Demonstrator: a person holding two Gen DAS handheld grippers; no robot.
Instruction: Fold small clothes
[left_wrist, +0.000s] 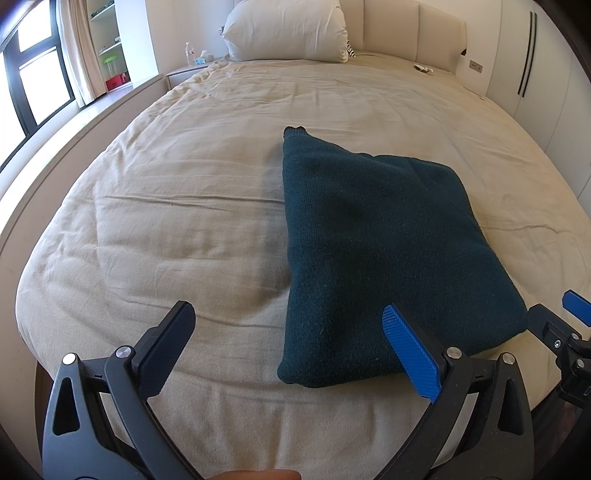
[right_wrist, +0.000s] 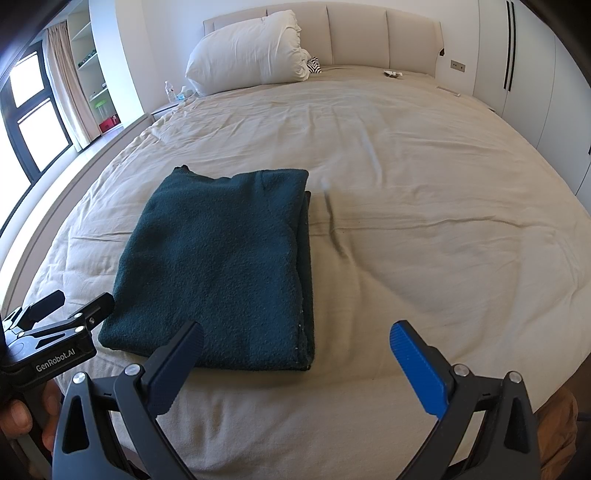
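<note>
**Folded sweater on bed, both tools released**

Left tool (left_wrist: 290, 345): spread wide, grasping nothing, held low over the near edge of the bed (left_wrist: 177, 206). Black finger over bare sheet, blue finger (left_wrist: 412, 356) over the sweater's near right part; touching or just above, cannot tell.

Right tool (right_wrist: 297, 363): likewise spread wide and empty. Black finger (right_wrist: 177, 363) over the sweater's near edge, blue finger over bare sheet to the right.

Sweater (right_wrist: 218, 266): dark teal, folded into a rough rectangle, flat on the beige sheet. Just ahead of both tools: ahead and right of the left one, ahead and left of the right one. Layered edges stacked along the side nearer the right tool. Small ribbed corner poking out at the far end on the left tool's side.

Left tool also visible from the right wrist view, at far left, beside the sweater's near corner, gripped by a hand (right_wrist: 22, 417).

Well beyond the sweater, at the headboard: white pillow (right_wrist: 247, 48). Left of it, on a nightstand, a water bottle (right_wrist: 169, 90).
</note>
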